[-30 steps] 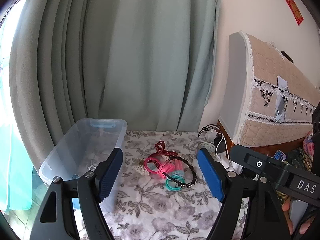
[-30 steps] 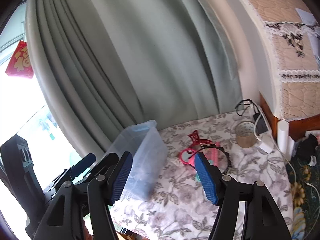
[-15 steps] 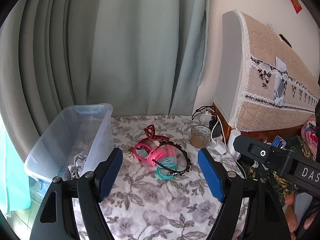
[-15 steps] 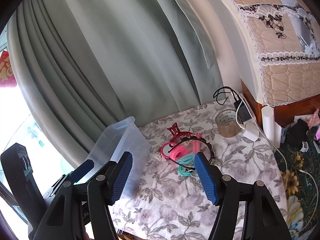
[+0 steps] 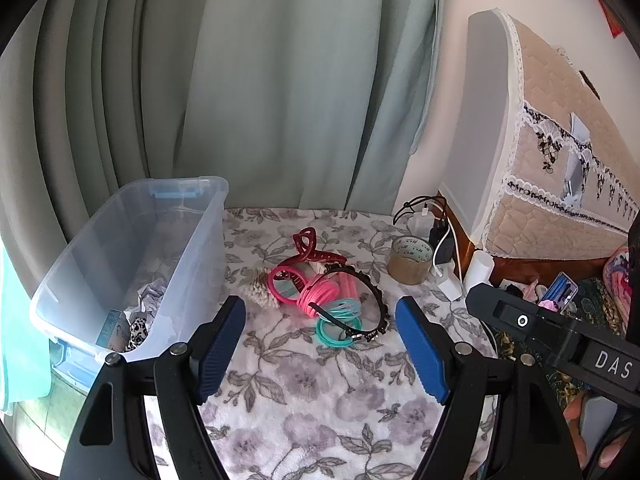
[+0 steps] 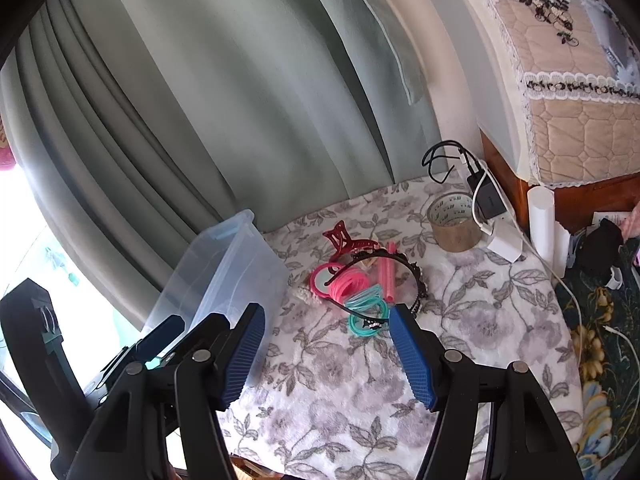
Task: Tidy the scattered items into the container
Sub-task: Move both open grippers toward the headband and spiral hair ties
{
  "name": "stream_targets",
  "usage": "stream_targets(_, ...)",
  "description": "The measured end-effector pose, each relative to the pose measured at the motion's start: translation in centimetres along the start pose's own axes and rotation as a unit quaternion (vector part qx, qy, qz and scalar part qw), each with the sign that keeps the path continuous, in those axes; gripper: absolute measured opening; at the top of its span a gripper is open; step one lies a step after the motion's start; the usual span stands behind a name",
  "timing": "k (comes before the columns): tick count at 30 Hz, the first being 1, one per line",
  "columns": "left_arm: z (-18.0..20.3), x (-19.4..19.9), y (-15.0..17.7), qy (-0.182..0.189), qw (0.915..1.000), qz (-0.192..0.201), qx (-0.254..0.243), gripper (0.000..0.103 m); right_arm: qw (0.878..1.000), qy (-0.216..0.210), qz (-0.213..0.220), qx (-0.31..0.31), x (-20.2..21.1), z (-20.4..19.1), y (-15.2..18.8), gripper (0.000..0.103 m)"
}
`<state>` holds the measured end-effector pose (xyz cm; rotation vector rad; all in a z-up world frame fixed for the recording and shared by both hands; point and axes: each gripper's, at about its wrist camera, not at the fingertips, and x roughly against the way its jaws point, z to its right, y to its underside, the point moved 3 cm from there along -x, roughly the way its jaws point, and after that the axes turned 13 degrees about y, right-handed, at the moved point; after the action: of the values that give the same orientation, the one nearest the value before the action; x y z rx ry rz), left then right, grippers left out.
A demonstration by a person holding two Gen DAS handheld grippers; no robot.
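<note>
A flowered cloth (image 5: pixel 320 392) covers the table, and at its left edge stands the clear bin (image 5: pixel 188 264), already holding a few bits at its near end. To the right of the bin, mid-table, the scattered things lie in one tangled heap: a black headband (image 5: pixel 376 304) looped over pink rings (image 5: pixel 318 296) and teal rings (image 5: pixel 336 330), a pink mirror (image 5: pixel 285 285), and a red claw clip (image 5: pixel 310 248) at the far side. A tape roll (image 5: pixel 410 259) sits farther right beside charger cables. The left gripper (image 5: pixel 320 344) and right gripper (image 6: pixel 326 350) both hang near the heap, jaws wide and empty. Because the pieces interlock, I judge that lifting one could drag others along and drop them short of the bin.
</note>
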<state>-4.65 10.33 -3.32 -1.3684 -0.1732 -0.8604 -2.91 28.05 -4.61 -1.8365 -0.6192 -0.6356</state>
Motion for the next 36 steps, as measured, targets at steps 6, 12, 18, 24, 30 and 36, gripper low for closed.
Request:
stream_targets(6,-1.0,-1.9,0.7,0.001,0.9997,-0.024,0.010,0.078,1.000,0.006,-0.024,0.002,-2.1,-0.1,0.5,0.069)
stream_targets(12,-2.2,-3.8,1.5,0.002,0.9986,-0.046,0.023,0.078,0.999,0.017,-0.048,0.001,-4.2,0.1,1.0,0.069)
stream_targets(18,-3.4,-5.9,2.3,0.005,0.9971,-0.067,0.035,0.078,0.997,0.032,-0.072,-0.011,-6.7,0.9,1.2,0.069)
stream_targets(24,-4.3,-8.5,3.5,-0.003,0.9951,-0.092,0.037,0.078,0.993,0.058,-0.102,-0.027,-9.5,2.2,1.9,0.069)
stream_targets(30,-5.0,-11.6,4.9,0.003,0.9914,-0.124,0.043,0.078,0.987,0.081,-0.135,-0.044,-12.5,3.9,2.6,0.069)
stream_targets(36,-5.1,-14.4,5.8,0.001,0.9888,-0.144,0.037,0.078,0.982,0.096,-0.157,-0.049,-15.1,4.8,3.0,0.069)
